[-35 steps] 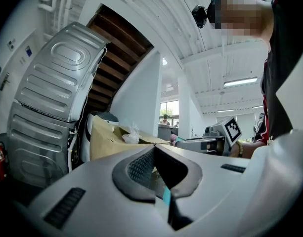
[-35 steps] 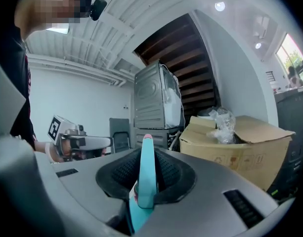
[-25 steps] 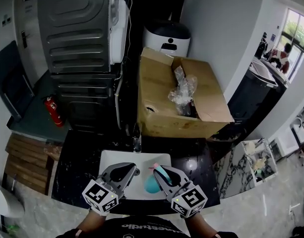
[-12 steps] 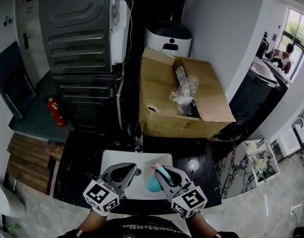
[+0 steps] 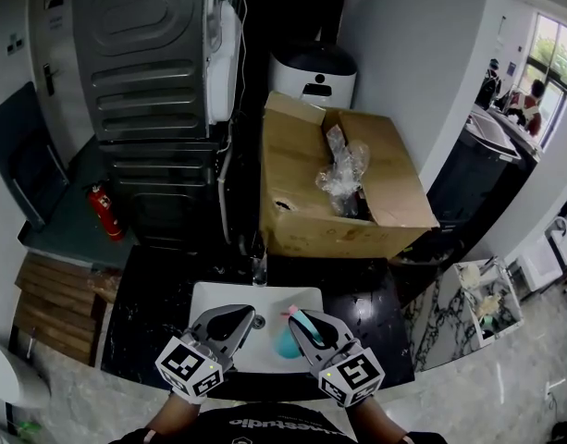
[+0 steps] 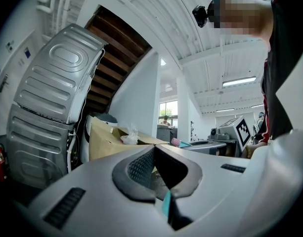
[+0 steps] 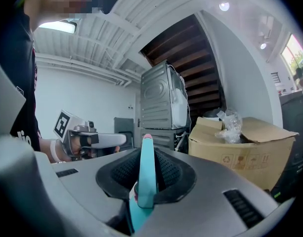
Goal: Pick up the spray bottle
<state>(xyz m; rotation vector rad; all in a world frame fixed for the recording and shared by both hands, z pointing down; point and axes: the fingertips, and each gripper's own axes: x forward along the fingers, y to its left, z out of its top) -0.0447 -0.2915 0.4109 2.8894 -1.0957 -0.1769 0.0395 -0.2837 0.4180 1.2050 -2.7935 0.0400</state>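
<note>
Above the dark counter (image 5: 154, 314) and its white basin (image 5: 215, 296), the right hand-held gripper (image 5: 306, 323) is clenched on the spray bottle (image 5: 284, 344) near its top. A firm, level squeeze should stop the hanging body slipping. The left hand-held gripper (image 5: 230, 321) is pinched together, empty. The bottle is teal with a pink tip.

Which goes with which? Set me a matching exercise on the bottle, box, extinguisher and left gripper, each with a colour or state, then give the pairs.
1. bottle
2. box
3. extinguisher
4. left gripper

A. red, at the head view's left
B. jaws together, nothing between them
C. flaps open, plastic inside
D. teal, clamped in the right gripper jaws

Pairs: 1-D, 2-C, 3-A, 4-B
</note>
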